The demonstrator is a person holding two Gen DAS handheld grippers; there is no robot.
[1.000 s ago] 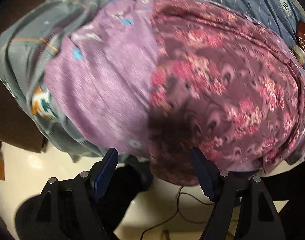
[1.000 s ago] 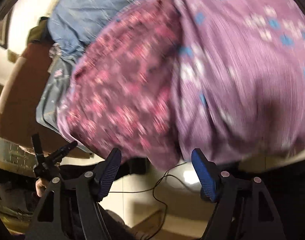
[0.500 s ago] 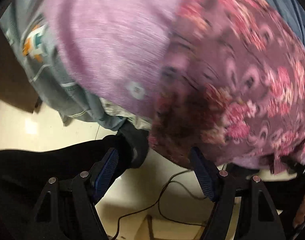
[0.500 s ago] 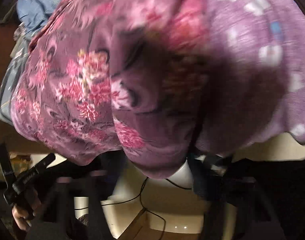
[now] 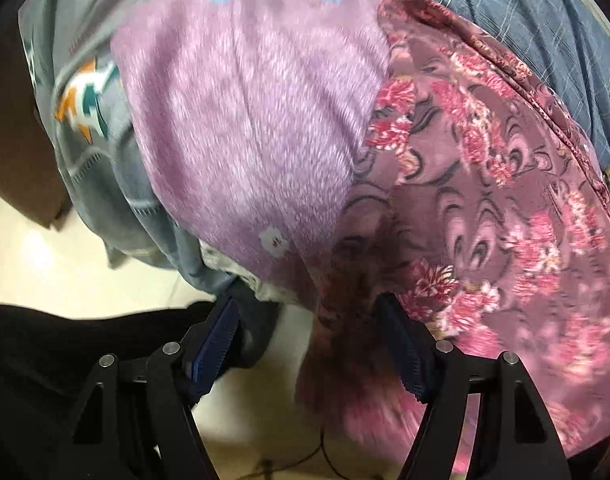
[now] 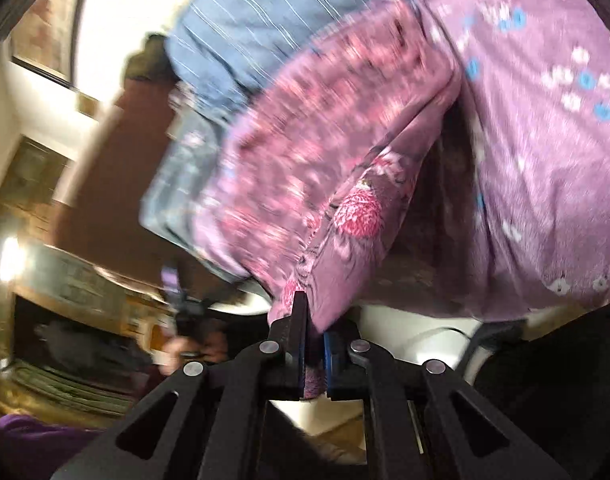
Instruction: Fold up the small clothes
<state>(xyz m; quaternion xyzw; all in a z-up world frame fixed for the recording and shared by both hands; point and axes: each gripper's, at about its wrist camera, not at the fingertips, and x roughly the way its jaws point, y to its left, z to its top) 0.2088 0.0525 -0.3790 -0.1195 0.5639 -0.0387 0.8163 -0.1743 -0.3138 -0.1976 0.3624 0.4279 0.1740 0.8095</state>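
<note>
Between right gripper (image 6: 313, 344) jaws: floral garment (image 6: 345, 208) edge clamped; left gripper (image 5: 307, 344) jaws spread, ungripping.

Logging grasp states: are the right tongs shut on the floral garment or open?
Shut. The right tongs pinch a hem of the floral garment between nearly touching blue pads.

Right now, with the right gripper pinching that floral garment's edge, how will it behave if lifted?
Probably floppy: the floral garment already sags in folds from the right gripper. Likely light, thin fabric. It may drag the lilac garment lying against it.
</note>
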